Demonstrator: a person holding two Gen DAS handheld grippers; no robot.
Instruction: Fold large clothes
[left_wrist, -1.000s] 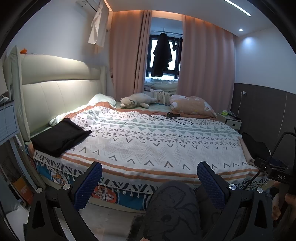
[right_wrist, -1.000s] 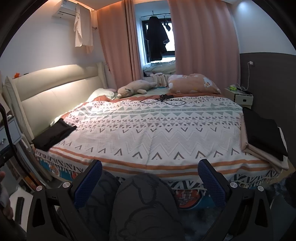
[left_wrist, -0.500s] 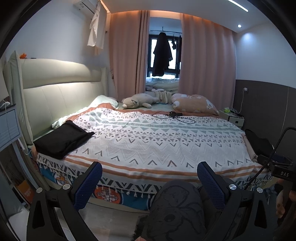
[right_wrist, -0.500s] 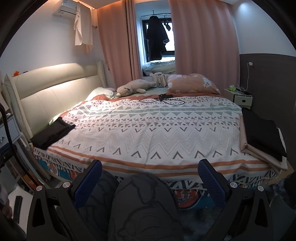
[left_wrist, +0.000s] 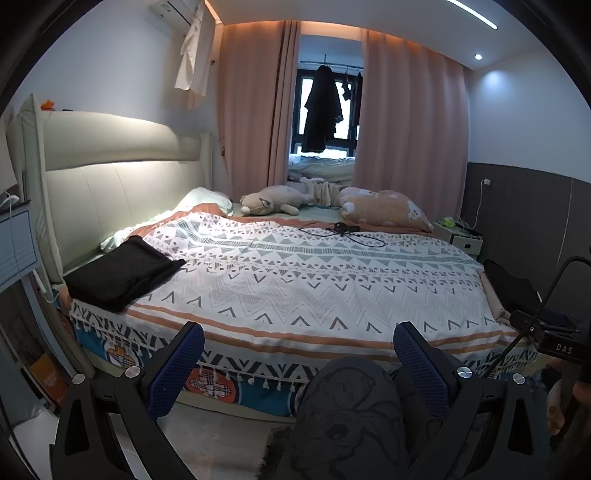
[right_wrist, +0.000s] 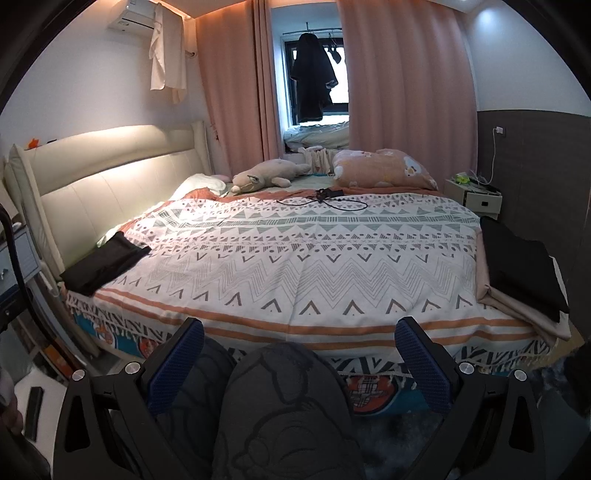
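Note:
A folded black garment (left_wrist: 122, 271) lies at the bed's near left corner; it also shows in the right wrist view (right_wrist: 105, 264). A stack of folded clothes, black (right_wrist: 519, 264) on beige (right_wrist: 517, 308), lies at the bed's right edge, partly seen in the left wrist view (left_wrist: 511, 286). The patterned bedspread (left_wrist: 295, 280) covers the bed (right_wrist: 295, 258). My left gripper (left_wrist: 298, 349) is open and empty, held in front of the bed's near side. My right gripper (right_wrist: 299, 345) is open and empty, likewise short of the bed.
The person's knees in dark printed trousers (left_wrist: 354, 413) (right_wrist: 284, 406) sit between the fingers. A plush toy (left_wrist: 271, 199), an orange pillow (left_wrist: 382, 210) and a black cable (left_wrist: 343, 232) lie at the far side. A nightstand (right_wrist: 474, 194) stands far right. The padded headboard (left_wrist: 118, 184) runs along the left.
Both views have drifted slightly; the left camera has tilted so the bed sits a little lower and closer. Both grippers stay open and empty.

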